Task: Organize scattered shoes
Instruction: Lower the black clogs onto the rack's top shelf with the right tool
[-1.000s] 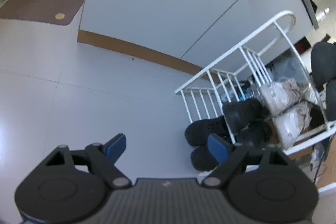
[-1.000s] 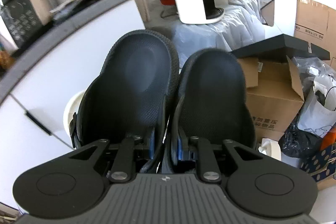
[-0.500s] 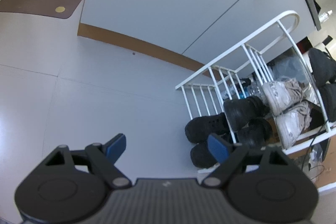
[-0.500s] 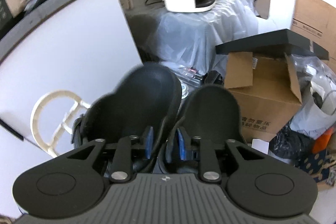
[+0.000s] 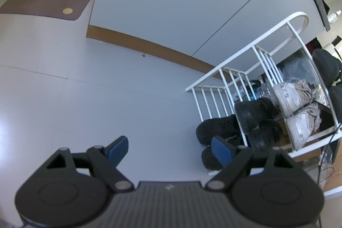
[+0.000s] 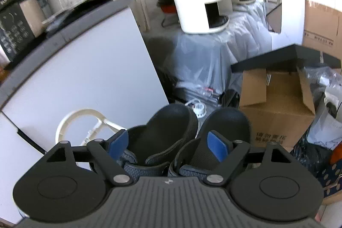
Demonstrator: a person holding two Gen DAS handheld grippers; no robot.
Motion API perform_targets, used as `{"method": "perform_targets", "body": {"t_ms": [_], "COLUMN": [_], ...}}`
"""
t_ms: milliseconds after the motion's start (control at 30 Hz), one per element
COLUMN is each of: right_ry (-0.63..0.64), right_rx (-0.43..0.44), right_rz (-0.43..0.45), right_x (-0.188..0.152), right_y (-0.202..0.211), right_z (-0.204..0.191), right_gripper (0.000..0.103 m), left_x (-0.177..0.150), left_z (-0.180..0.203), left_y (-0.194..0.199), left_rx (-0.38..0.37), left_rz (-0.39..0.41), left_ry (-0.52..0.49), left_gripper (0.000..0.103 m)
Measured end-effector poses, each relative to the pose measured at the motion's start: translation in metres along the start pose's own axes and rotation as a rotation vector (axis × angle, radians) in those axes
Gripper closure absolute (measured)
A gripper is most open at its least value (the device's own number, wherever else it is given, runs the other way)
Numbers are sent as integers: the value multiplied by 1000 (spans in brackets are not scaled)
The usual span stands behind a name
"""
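Between the opening jaws of the right gripper (image 6: 167,145), black slippers (image 6: 171,134) are released; light, soft, best pinched at adjoining inner walls.

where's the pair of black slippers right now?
Right wrist view, bottom centre: the black slippers sit side by side between the opening pads of the right gripper, white shoe rack to their left, cardboard box to their right.

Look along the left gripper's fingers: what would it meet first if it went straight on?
The left gripper, jaws open and empty, points at bare grey floor; it would probably meet that first. The black shoes lie off to its right.
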State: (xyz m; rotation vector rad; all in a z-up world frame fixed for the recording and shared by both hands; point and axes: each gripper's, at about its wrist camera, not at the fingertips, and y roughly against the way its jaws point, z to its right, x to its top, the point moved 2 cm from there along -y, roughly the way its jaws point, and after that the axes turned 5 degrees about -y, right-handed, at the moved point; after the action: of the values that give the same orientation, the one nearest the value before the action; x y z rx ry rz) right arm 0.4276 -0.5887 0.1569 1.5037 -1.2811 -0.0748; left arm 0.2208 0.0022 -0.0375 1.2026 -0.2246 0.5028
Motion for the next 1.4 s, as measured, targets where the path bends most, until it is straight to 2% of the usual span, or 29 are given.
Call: {"method": "perform_targets", "body": {"t_ms": [267, 333, 533, 700, 900, 1133, 1300, 1400], "right_ry": [47, 52, 69, 102, 144, 179, 139, 158], "right_rx": [37, 39, 48, 63, 28, 50, 51, 88], "right_rz": [57, 75, 116, 125, 139, 141, 231, 193], "right_x": [-10, -13, -31, -65, -89, -119, -147, -172], "right_y": [67, 83, 142, 172, 199, 222, 234, 230], "right_z": [-7, -7, -4, -1, 9, 16, 30, 41], "right_gripper": [9, 3, 3, 3, 3, 3, 3, 3], "left_x": [0, -3, -9, -18, -32, -48, -58, -62], "left_z": [9, 16, 33, 42, 43, 46, 52, 55], "left_y": [14, 16, 25, 31, 48, 59, 68, 76], "left_rx": [-10, -9, -2, -28, -37, -53, -50, -41], "left_rz": [29, 35, 55, 47, 63, 67, 74, 97], "left_ry": [-22, -40, -100, -124, -145, -141, -180, -213], "left_gripper": [16, 16, 15, 15, 14, 14, 11, 8]}}
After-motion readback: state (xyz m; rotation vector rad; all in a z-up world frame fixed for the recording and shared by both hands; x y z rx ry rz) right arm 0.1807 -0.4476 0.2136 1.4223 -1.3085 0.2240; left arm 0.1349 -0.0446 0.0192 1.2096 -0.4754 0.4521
